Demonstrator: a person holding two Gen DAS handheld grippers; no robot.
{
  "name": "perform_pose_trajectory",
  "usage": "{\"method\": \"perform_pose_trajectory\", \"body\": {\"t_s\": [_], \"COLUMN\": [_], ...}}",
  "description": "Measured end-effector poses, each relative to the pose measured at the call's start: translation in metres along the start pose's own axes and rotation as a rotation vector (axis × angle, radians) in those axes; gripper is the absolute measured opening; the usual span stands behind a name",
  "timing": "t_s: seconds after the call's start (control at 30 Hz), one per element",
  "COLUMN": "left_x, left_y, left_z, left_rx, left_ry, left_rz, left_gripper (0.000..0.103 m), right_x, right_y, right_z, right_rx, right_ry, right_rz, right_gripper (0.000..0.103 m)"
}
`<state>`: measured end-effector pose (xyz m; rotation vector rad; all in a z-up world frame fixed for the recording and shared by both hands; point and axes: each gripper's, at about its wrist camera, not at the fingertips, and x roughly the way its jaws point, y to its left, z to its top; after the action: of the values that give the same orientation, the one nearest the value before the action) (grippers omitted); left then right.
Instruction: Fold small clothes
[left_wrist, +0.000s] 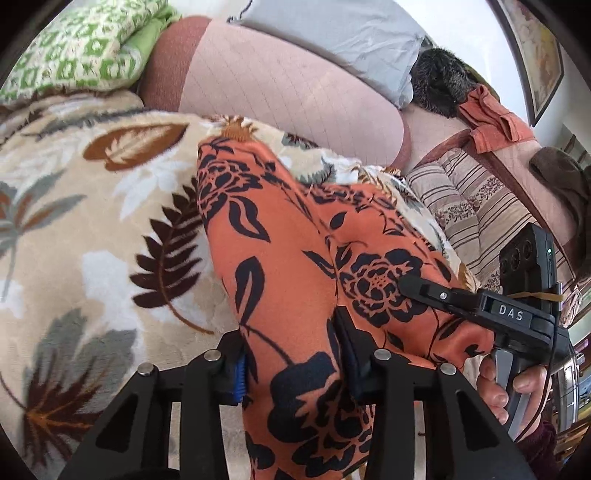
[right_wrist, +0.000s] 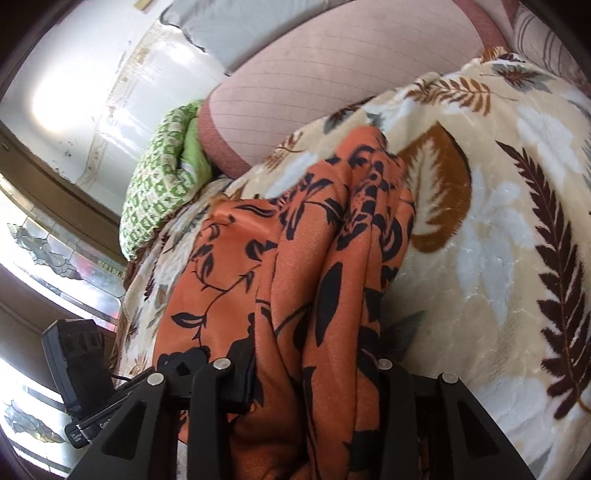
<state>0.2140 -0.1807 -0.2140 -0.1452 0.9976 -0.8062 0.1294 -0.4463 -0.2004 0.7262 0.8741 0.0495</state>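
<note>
The orange floral garment (left_wrist: 280, 258) is pinched at two points along its near edge, one in each gripper, so that the person can lift that edge as a straight line and carry it over for a fold. In the left gripper (left_wrist: 295, 373) the jaws are clamped on a bunched ridge of the cloth, a blue pad (left_wrist: 240, 380) pressing its side. The right gripper (right_wrist: 314, 384) is likewise closed on a gathered fold, the fabric filling the gap between its fingers. From both grips the garment drapes away in long creases and its far end rests on the leaf-patterned fleece blanket (left_wrist: 110, 206), which serves as the folding surface. Beyond it stand a pink quilted cushion (left_wrist: 288, 96) and a green patterned pillow (left_wrist: 77, 48), well clear of the work.
</note>
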Motion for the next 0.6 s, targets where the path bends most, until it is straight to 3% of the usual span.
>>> {"method": "perform_pose_trajectory", "body": {"t_s": [0.33, 0.6], "left_x": [-0.065, -0.108], "left_y": [-0.008, -0.012], "left_z": [-0.02, -0.044], "left_rx": [0.041, 0.043], "left_ry": [-0.093, -0.124], "left_rz": [0.05, 0.075], "left_gripper": [0.042, 0.042], "right_x": [-0.023, -0.044], "right_y": [0.038, 0.066], "right_z": [-0.018, -0.051], "right_rx": [-0.087, -0.129], "right_ry": [-0.063, -0.096], "right_rz": [0.056, 0.104], "right_gripper": [0.039, 0.039]}}
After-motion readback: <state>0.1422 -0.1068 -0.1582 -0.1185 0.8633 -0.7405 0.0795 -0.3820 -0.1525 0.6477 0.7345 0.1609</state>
